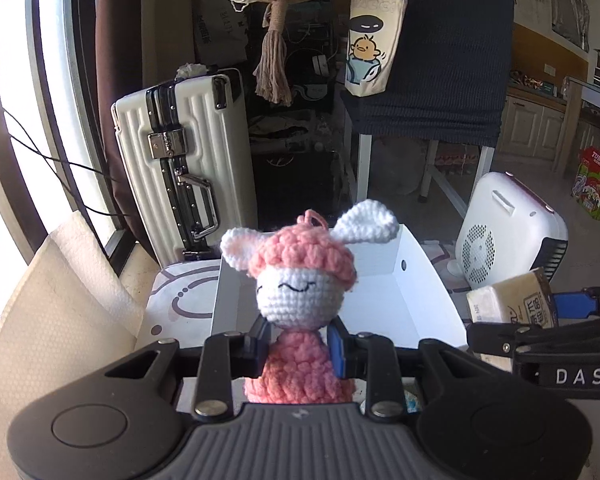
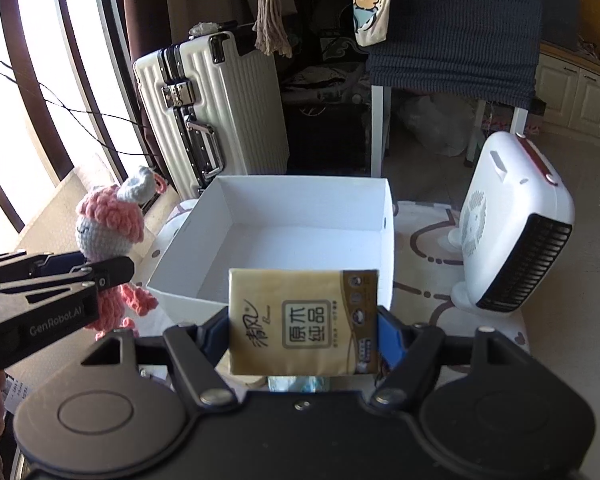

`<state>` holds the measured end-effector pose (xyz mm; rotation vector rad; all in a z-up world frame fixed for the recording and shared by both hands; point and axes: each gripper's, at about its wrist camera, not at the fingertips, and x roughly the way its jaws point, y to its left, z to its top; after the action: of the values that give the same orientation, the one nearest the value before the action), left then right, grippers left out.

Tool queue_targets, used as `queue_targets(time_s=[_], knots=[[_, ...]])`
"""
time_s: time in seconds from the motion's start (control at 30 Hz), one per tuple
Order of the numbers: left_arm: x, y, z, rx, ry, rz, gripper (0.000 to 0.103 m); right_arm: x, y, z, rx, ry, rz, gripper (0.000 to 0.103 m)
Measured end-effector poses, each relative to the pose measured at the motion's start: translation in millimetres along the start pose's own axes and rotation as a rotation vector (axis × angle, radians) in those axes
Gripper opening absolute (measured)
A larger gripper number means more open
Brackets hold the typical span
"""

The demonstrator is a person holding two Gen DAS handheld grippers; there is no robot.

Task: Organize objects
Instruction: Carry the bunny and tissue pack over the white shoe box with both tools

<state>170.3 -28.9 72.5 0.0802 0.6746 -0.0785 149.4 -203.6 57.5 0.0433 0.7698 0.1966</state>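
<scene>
**Knitted Rabbit and Tissue Pack Held Above an Open White Box**

One crocheted rabbit doll (image 1: 300,304) is seen clamped at the neck by the left gripper (image 1: 300,346), whose jaws are drawn in tight against the pink body. The doll is held upright, its long axis running bottom to top of the left wrist view, the head above the fingers and the pink body below them; its closed-eye face is turned back toward the camera, and two white ears are spread to either side. In the right wrist view the same doll is shown at the left, beside the near left corner of the box, with its pink legs dangling beneath the gripper.

One tan tissue pack (image 2: 304,322) is gripped by the right gripper (image 2: 304,340), the jaws pressed on its two short ends. The pack is held flat-on to the camera with its printed face showing, its long axis lying across the view from finger to finger. It is suspended just before the near wall of the single white box (image 2: 204,200), whose inside is shown bare.

The box is set on a patterned mat (image 2: 428,240). One white fan heater (image 2: 512,224) is stood to its right, and one white suitcase (image 2: 212,108) is stood upright behind it.
</scene>
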Motion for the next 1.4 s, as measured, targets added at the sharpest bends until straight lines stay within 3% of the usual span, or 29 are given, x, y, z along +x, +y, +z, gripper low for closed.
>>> queue_targets(time_s=[0.33, 0.43, 0.77, 1.07, 1.4], knots=[[59.5, 6.4, 54.5, -0.005, 0.032, 0.001, 0.032, 32.3, -10.8, 69.0, 0.019, -0.061, 0.003, 0.074], [86.4, 10.8, 61.1, -0.013, 0.075, -0.010, 0.032, 50.1, -15.6, 79.2, 0.034, -0.060, 0.005, 0.074], [167.6, 26.6, 56.6, -0.014, 0.250, -0.006, 0.032, 140.4, -24.6, 96.1, 0.051, 0.087, -0.025, 0.074], [217.2, 33.2, 34.8, 0.000, 0.398, 0.006, 0.032, 213.0, -24.7, 80.0, 0.110, 0.285, -0.036, 0.074], [244.1, 26.7, 18.4, 0.049, 0.482, 0.009, 0.032, 246.5, -25.3, 57.0, 0.080, 0.418, -0.074, 0.074]])
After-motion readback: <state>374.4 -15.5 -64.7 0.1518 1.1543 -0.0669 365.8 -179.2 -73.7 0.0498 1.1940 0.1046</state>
